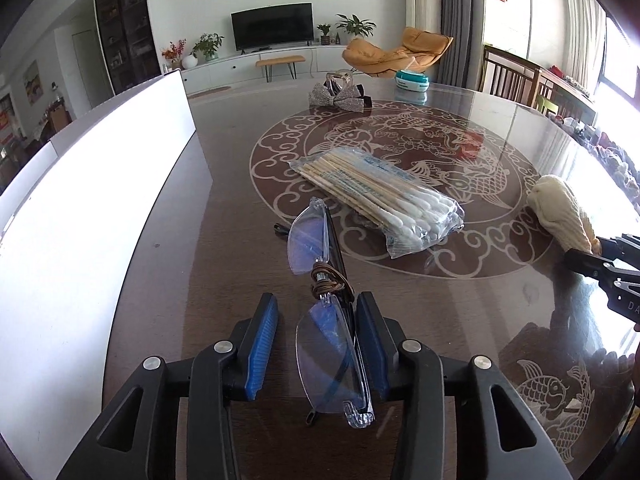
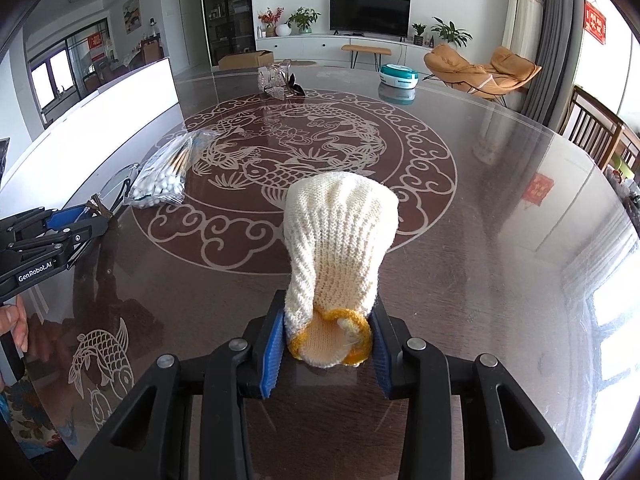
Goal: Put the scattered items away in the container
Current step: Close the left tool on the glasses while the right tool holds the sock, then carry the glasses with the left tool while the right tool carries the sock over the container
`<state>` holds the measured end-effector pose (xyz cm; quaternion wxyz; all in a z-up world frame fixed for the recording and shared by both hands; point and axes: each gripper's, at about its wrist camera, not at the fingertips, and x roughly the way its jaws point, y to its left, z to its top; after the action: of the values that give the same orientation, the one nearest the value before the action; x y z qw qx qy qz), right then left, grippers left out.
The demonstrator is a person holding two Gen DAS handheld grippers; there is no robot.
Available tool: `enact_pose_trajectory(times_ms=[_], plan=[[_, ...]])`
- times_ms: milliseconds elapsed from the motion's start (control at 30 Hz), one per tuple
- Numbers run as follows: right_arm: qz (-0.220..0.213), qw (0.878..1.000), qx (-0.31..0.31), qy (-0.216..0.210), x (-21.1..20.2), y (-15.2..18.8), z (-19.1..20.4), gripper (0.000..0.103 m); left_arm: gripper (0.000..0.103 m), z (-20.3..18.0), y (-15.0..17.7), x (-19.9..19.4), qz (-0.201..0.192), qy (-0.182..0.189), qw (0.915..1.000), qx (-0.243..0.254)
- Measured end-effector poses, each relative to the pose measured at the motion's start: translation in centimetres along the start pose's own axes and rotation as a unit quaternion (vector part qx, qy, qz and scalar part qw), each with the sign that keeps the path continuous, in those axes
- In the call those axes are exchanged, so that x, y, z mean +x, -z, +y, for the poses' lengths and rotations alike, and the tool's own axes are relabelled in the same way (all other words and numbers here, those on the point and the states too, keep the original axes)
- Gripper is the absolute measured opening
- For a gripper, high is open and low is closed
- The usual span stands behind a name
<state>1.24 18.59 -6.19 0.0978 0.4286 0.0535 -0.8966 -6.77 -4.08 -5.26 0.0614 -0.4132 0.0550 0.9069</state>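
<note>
Left gripper [image 1: 316, 344]: jaws part-open, straddling folded glasses [image 1: 328, 320], long axis running straight ahead.
Right gripper [image 2: 326, 344]: jaws closed on knit glove [image 2: 340, 240] cuff.
Container [image 1: 100, 200]: left of both.

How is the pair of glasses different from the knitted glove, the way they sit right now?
The glasses are rigid, clear and thin, lying between the pads of the left claw, which stand apart from them. The knitted glove is soft, cream and bulky, with its yellow-trimmed cuff squeezed between the pads of the right claw. The glasses have a brown cord wound round the bridge; the glove has none. Both lie on the glossy table, outside the white container.
</note>
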Motion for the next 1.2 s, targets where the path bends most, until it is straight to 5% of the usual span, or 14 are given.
enact_pose_trajectory(times_ms=[367, 1100, 1200], plan=[[0.004, 1.000, 0.014, 0.008, 0.1, 0.0, -0.5, 0.058, 0.053, 0.6, 0.1, 0.3, 0.005, 0.003, 0.9998, -0.020], [0.007, 1.000, 0.015, 0.008, 0.2, 0.2, -0.3, 0.068, 0.060, 0.9, 0.0, 0.3, 0.008, -0.002, 0.9997, -0.025], [0.005, 1.000, 0.021, -0.006, 0.0, 0.2, -0.6, 0.070, 0.074, 1.1, -0.2, 0.6, 0.016, 0.008, 0.9994, -0.031]])
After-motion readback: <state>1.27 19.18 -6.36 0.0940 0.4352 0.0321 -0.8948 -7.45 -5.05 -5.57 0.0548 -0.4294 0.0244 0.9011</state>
